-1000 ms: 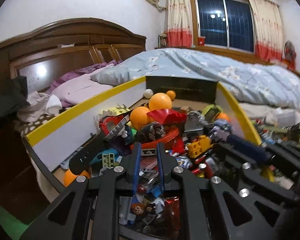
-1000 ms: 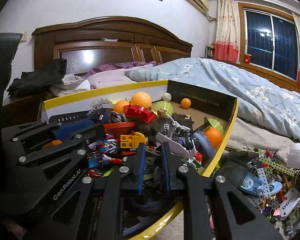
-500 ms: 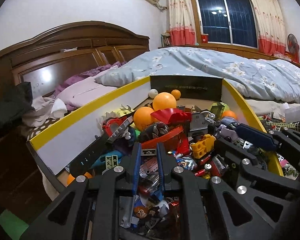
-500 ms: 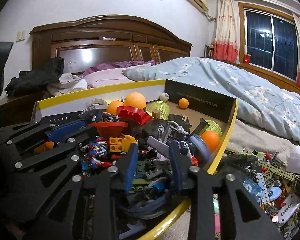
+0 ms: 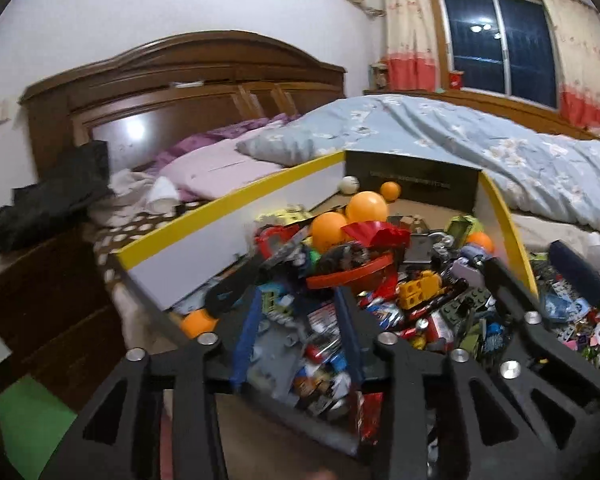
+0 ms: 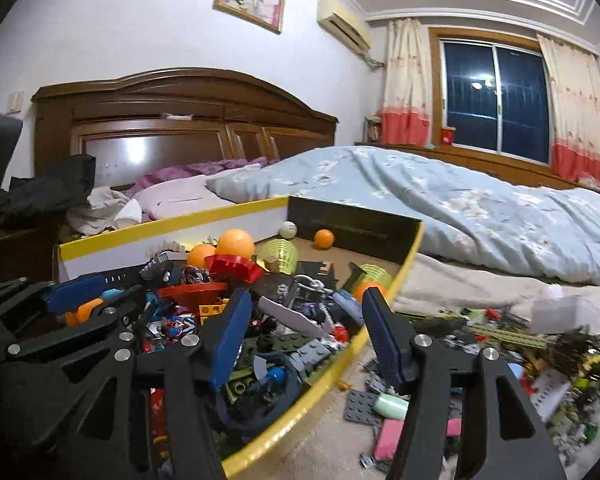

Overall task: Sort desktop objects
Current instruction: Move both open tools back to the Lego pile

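A yellow-rimmed cardboard box point(image 5: 227, 204) point(image 6: 171, 220) lies on the bed, heaped with toys: orange balls point(image 5: 366, 208) point(image 6: 235, 242), a red bowl point(image 5: 352, 276) point(image 6: 191, 294), a yellow brick point(image 5: 418, 286) and several small bricks. My left gripper point(image 5: 298, 300) hovers over the near end of the heap. Its jaws are opening and nothing is pressed between them. My right gripper point(image 6: 306, 300) hangs over the box's right side, its jaws also opening. A pale lilac flat piece point(image 6: 291, 316) lies on the heap between its fingers, untouched by the pads.
Loose bricks and plates point(image 6: 500, 336) point(image 5: 576, 312) are scattered on the bed to the right of the box. A blue quilt point(image 6: 460, 208) rises behind. The wooden headboard point(image 6: 179, 120) and a dark bundle of clothes point(image 5: 55, 196) are at the left.
Both grippers went from nearly shut to wide apart. Both have lifted and tilted up a little, so more of the room shows. The lilac piece now lies free on the heap.
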